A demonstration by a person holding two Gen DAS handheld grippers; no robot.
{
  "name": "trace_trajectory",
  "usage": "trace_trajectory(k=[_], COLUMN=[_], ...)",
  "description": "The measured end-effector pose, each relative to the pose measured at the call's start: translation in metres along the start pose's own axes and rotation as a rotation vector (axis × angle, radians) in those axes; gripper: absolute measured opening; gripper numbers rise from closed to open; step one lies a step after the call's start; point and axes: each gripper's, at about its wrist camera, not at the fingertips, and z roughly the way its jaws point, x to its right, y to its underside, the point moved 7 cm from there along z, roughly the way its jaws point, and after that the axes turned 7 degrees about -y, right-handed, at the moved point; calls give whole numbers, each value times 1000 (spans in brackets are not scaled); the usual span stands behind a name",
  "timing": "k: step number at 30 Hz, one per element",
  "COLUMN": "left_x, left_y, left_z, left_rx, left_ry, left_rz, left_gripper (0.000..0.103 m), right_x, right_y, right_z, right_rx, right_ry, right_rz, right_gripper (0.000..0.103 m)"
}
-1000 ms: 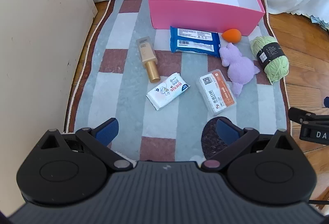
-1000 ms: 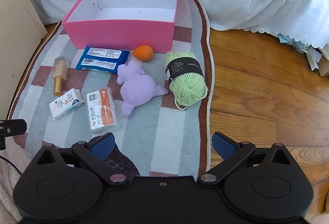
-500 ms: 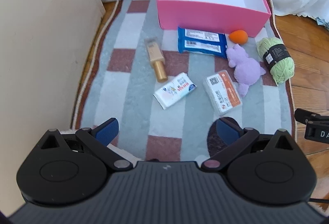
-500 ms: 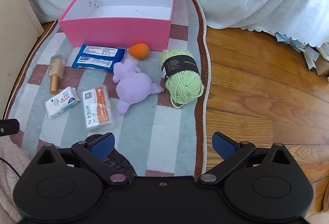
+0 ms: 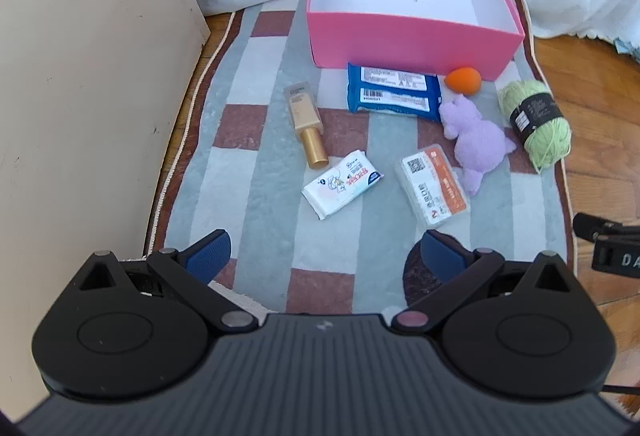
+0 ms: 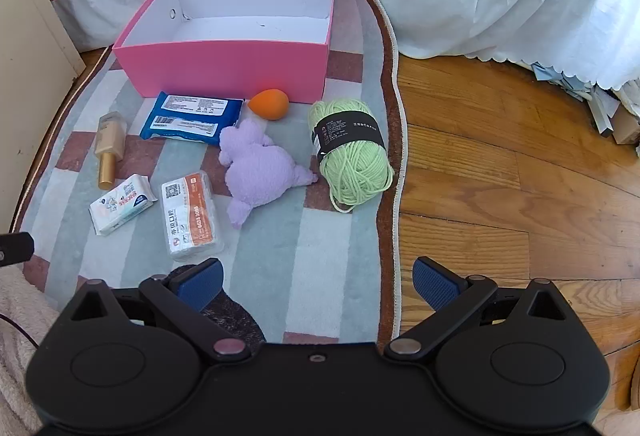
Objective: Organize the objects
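both grippers hang spread wide with nothing between the fingers. the left gripper [image 5: 324, 252] sits low centre of its view, the right gripper [image 6: 316, 276] low centre of its own. the pink box [image 5: 408, 44], empty as far as can be seen, stands in the upper middle of both views, and all seven loose things lie on the rug [image 5: 256, 156] in front of it.

the white tissue pack [image 5: 342, 184] lies just above the left gripper's gap, long axis running lower left to upper right — a wrist turn looks needed to close across its short side. the orange-label pack [image 6: 190, 216] sits just above the right gripper's left finger (probably its nearest pick). the green yarn [image 6: 352, 152] lies right of centre, by the rug's edge.
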Motion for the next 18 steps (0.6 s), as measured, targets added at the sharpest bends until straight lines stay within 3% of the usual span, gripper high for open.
trace_trajectory(k=[18], left_x=[-2], left_y=[-1], left_z=[-4], left_rx=[-2], left_ry=[-8], left_rz=[3], left_gripper=[103], right_x=[-2], right_y=[1], right_z=[-3], right_rx=[4], right_ry=[-13], right_rz=[-6], right_gripper=[102])
